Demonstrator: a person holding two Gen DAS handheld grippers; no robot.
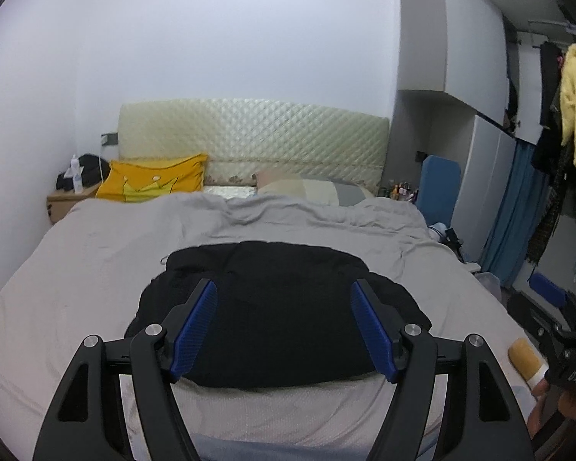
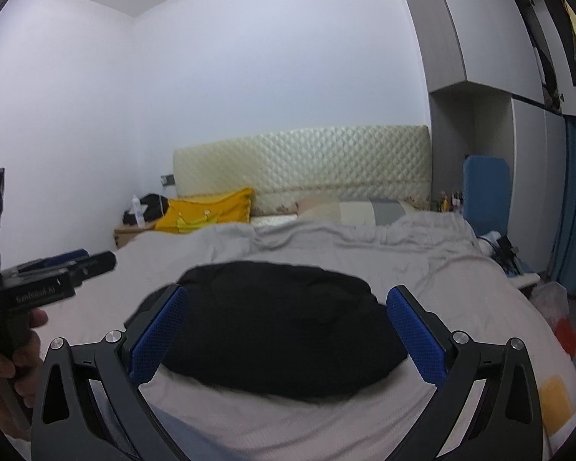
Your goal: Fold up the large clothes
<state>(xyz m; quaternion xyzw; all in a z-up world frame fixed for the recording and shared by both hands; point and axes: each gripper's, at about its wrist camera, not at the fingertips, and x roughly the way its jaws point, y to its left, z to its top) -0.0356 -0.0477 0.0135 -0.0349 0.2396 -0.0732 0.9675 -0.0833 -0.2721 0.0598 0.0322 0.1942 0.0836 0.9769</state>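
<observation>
— Black garment [image 1: 272, 307], lying on the grey bedcover [image 1: 96, 269] near the foot of the bed, roughly centred. Can you tell what kind it is?

— No. It shows as one dark, compact mound with rounded edges, and what might be a sleeve or flap sticks out on its left side. No collar or hem reads clearly.

— And the claws?

— Left claw [image 1: 284, 326] is spread wide, blue pads well apart, hovering over the near edge of the garment with nothing between them. Right claw [image 2: 288, 330] is the same: spread, holding nothing, above the near side of the cloth. In the right wrist view the left tool shows at the far left, gripped by a hand [image 2: 4, 353].

— So how far along is the folding?

— Hard to settle. The garment is not spread flat at full size; it is gathered into a fairly small bundle. That fits a piece already folded over a few times and just let go, or a loosely dropped heap waiting to be laid out. The outline is lumpy rather than a crisp rectangle, so I judge some tidying may remain either way.

— Anything else around?

— A yellow pillow [image 1: 153, 180] and a quilted headboard [image 1: 249, 142] at the far end, well apart from the garment.
</observation>
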